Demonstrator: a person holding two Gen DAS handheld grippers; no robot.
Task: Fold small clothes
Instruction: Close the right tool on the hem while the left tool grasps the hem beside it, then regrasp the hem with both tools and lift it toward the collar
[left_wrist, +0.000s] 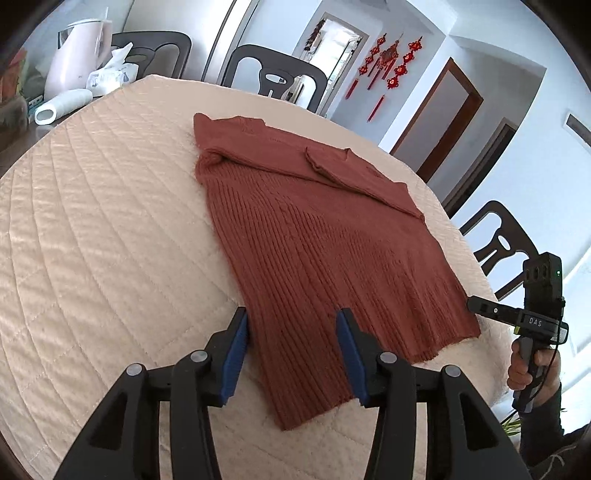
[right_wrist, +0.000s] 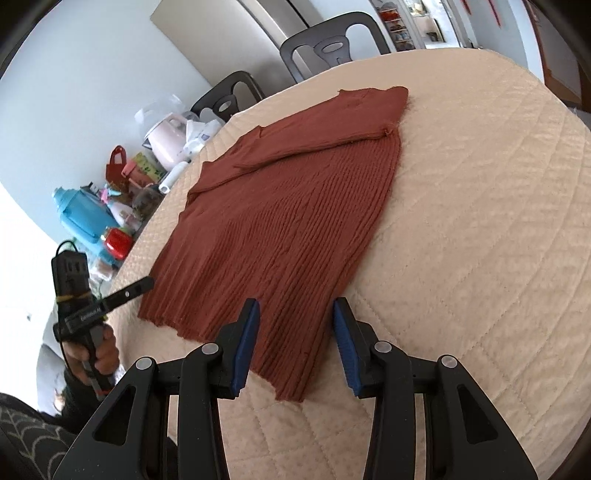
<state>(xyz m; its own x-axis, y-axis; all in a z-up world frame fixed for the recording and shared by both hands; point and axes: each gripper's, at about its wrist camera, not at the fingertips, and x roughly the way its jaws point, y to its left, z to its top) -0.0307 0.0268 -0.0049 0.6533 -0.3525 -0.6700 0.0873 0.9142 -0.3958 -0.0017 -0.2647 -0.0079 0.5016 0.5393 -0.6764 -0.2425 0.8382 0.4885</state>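
A rust-red ribbed sweater (left_wrist: 314, 229) lies flat on the beige quilted table cover (left_wrist: 110, 221), its sleeves folded across the far end. My left gripper (left_wrist: 291, 317) is open, its blue pads astride the hem's near left corner without pressing it. In the right wrist view the same sweater (right_wrist: 288, 206) runs away from my right gripper (right_wrist: 295, 306), which is open with the hem's near right corner lying between its pads. Each view shows the other gripper at the hem's far side: the right one (left_wrist: 474, 304) held by a hand (left_wrist: 524, 365), the left one (right_wrist: 146, 285) likewise.
Dark chairs (left_wrist: 273, 77) stand around the round table. At the table's left edge sit a pink kettle (left_wrist: 77, 55), a tissue pack (left_wrist: 110, 75), a white roll (left_wrist: 62, 105), a blue bottle (right_wrist: 79, 214) and small red items (right_wrist: 118, 243).
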